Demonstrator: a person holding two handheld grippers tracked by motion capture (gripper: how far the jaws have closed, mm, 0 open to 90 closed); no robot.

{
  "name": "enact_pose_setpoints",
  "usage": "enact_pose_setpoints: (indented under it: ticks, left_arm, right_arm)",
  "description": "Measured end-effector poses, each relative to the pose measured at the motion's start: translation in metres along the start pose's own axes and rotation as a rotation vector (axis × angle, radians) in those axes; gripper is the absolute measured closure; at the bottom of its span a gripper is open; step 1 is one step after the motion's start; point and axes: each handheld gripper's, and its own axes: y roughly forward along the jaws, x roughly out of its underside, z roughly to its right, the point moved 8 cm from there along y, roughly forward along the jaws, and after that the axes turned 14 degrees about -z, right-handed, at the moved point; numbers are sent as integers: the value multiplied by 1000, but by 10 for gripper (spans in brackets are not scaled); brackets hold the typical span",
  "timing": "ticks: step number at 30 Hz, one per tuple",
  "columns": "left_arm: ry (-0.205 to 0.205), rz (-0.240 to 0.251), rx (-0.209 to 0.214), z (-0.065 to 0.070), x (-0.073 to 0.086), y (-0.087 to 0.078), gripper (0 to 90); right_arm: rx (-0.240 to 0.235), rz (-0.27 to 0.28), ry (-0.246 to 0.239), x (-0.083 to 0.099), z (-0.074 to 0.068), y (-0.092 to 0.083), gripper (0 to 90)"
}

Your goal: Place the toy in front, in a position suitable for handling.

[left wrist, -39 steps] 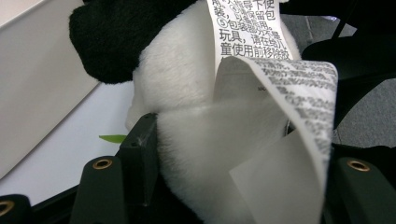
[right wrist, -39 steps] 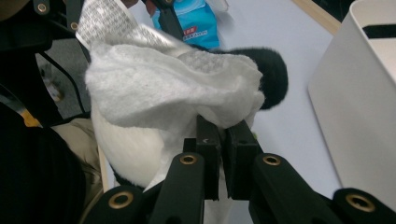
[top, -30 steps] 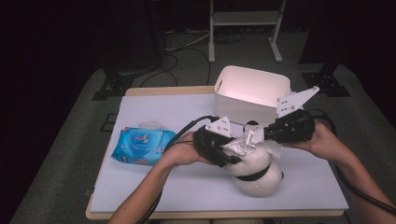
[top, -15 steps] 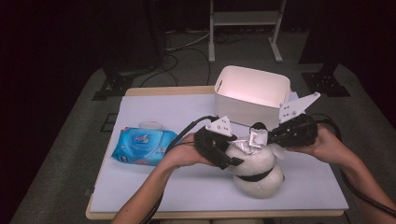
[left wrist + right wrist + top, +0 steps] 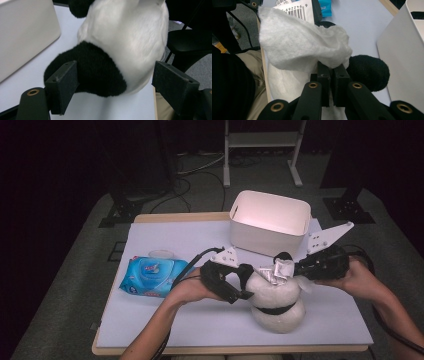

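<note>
1. the plush panda point(image 5: 275, 302) sits on the desk point(image 5: 165, 315) near its front edge, just in front of the white bin point(image 5: 270, 222); it lies close to you so both hands reach it without stretching.
2. your right gripper point(image 5: 302, 269) has its fingers pressed together on a white wipe point(image 5: 304, 45), pinching one edge so the rest hangs free as a loose pad over the toy's head.
3. the wipe rests against the top of the panda, beside a black ear point(image 5: 368, 72), which looks like the spot you mean to clean.
4. your left gripper point(image 5: 240, 287) has just been opening; its fingers point(image 5: 62, 86) now stand spread on either side of the panda's black and white side, not pressing it. the toy lies between them, so you can brace it again if the wiping pushes it around.
5. the blue pack of wet wipes point(image 5: 152, 276) lies on the desk's left part, well apart from the toy, out of the way yet within reach for a fresh sheet.
6. the bin stands open behind, likely ready to take the toy or the used wipe.
</note>
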Motion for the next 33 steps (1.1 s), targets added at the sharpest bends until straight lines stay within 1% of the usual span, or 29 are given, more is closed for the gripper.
enact_pose_setpoints:
  ticks: [1, 5, 6, 10, 13, 15, 17, 18, 19, 21, 24, 29, 33]
  left_arm:
    - [7, -9, -2, -1, 2, 0, 201]
    - [-6, -7, 10, -1, 6, 5, 201]
    - [-3, -13, 11, -1, 7, 5, 200]
    - [-24, -20, 31, -1, 11, 13, 198]
    - [-38, -46, 46, -1, 14, 21, 198]
    - [-43, -52, 67, 1, 15, 28, 198]
    - [-46, -45, 77, 1, 14, 33, 199]
    - [-48, -34, 90, 2, 13, 36, 204]
    - [-51, -24, 89, 1, 12, 37, 221]
    - [-55, -5, 95, 0, 10, 37, 232]
    - [-54, 17, 89, 0, 7, 35, 271]
    - [-51, 27, 81, -2, 5, 29, 314]
    - [-42, 43, 60, -5, 1, 19, 323]
  right_arm:
    - [2, -1, -2, 1, 0, 0, 857]
    - [2, -2, 3, 4, 0, -3, 857]
    - [5, 0, 5, 5, 0, -3, 857]
    - [6, 2, 16, 10, 0, -5, 857]
    - [3, 5, 16, 12, 0, -6, 857]
    - [2, 5, 16, 12, 0, -7, 857]
    - [-1, 6, 13, 12, -1, -7, 856]
    - [-3, 6, 12, 12, -2, -7, 857]
    - [-8, 9, 11, 12, -2, -8, 856]
    - [-2, 7, 14, 13, -2, -9, 856]
    - [2, 17, 21, 14, -1, -11, 856]
    - [-11, 50, 26, 10, -1, -13, 856]
    - [-12, 63, 23, 5, -1, -14, 856]
